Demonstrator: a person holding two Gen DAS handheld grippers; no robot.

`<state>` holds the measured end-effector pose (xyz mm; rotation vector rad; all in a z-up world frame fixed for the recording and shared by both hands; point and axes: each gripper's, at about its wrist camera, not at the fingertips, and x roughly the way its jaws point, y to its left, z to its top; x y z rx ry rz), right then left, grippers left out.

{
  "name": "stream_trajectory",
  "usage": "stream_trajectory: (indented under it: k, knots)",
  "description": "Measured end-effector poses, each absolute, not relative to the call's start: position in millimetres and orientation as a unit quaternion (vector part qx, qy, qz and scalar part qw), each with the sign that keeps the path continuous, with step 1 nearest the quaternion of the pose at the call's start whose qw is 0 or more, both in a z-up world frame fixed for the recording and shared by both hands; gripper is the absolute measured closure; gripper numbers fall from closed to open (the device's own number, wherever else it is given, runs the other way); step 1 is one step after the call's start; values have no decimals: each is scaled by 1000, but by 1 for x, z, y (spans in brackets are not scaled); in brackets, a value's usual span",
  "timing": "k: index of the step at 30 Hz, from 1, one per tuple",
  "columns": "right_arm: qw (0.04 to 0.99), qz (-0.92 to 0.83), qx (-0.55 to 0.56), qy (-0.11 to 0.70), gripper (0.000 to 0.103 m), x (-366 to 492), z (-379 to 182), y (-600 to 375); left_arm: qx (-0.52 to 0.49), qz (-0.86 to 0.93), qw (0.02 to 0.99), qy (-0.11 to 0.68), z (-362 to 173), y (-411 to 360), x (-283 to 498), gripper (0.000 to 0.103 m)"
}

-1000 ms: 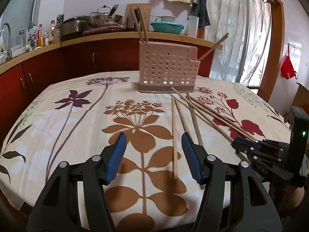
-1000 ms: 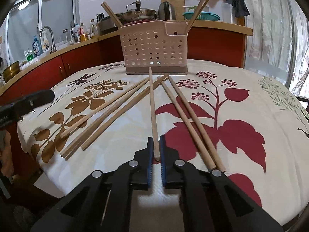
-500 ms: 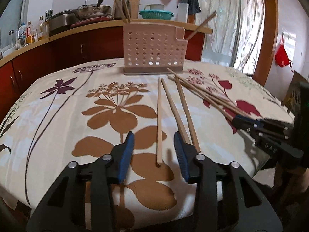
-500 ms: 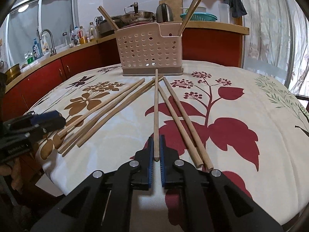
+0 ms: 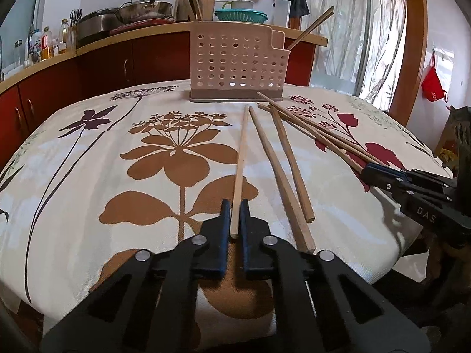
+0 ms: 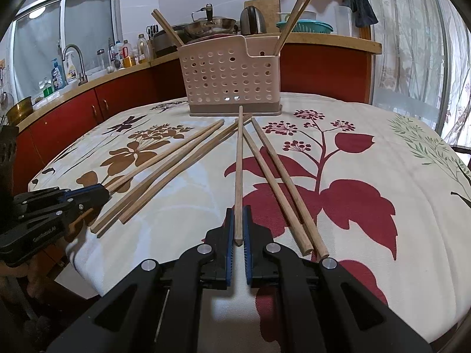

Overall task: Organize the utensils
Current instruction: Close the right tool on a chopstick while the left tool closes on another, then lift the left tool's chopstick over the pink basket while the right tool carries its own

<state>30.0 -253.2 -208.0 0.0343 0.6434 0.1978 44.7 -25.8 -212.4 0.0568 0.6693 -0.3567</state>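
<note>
The left gripper (image 5: 235, 220), spread wide 1 second ago, now pinches the near end of a pale, slim wooden chopstick (image 5: 240, 158) lying flat on the floral-cloth tabletop (image 5: 88, 176). The right gripper (image 6: 239, 229) stays pressed on a darker round wooden chopstick (image 6: 239, 164). So both sticks look ready to lift toward the beige perforated plastic holder (image 6: 232, 79) (4 chopsticks already lean inside). Other smooth wooden chopsticks (image 6: 164, 176) lie loose nearby.
</note>
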Motion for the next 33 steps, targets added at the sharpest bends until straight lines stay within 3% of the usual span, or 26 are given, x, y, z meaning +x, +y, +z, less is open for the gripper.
stream_trajectory:
  k: [33]
  knots:
    - [987,90,22,134,96,-2,-60,-275,6,-132,980,147,-71,12,17,97]
